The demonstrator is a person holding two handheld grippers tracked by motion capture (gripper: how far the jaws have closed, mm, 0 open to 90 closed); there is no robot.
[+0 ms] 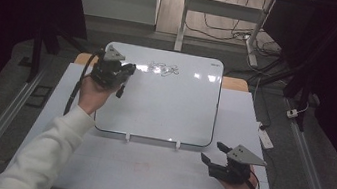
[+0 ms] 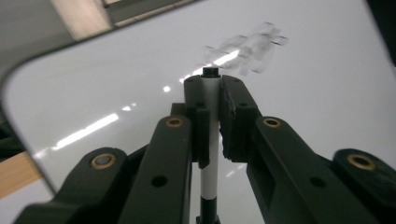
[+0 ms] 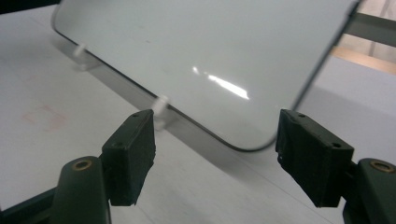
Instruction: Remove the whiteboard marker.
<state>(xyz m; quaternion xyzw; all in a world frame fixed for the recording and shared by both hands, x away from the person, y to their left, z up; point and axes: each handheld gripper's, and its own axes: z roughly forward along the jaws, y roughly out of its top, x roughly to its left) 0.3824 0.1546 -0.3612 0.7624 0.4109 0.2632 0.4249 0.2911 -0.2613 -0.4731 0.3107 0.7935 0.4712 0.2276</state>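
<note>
Left gripper (image 1: 120, 74) clamped on marker (image 2: 211, 135), far-left over whiteboard (image 1: 164, 109); scribble (image 1: 163, 68) just right of it; right gripper (image 1: 214, 154) apart, idle near-right.

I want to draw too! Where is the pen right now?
The pen is clamped in the left gripper, at the upper left of the whiteboard in the high view, just left of the scribble.

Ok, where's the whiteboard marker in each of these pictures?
High view: the marker sits in the left gripper, over the whiteboard's upper left part.
Left gripper view: centre, clamped upright between the jaws, white barrel, black ends.
Right gripper view: not in it.
Shared landmark: the whiteboard; its scribble lies ahead of the marker.
</note>
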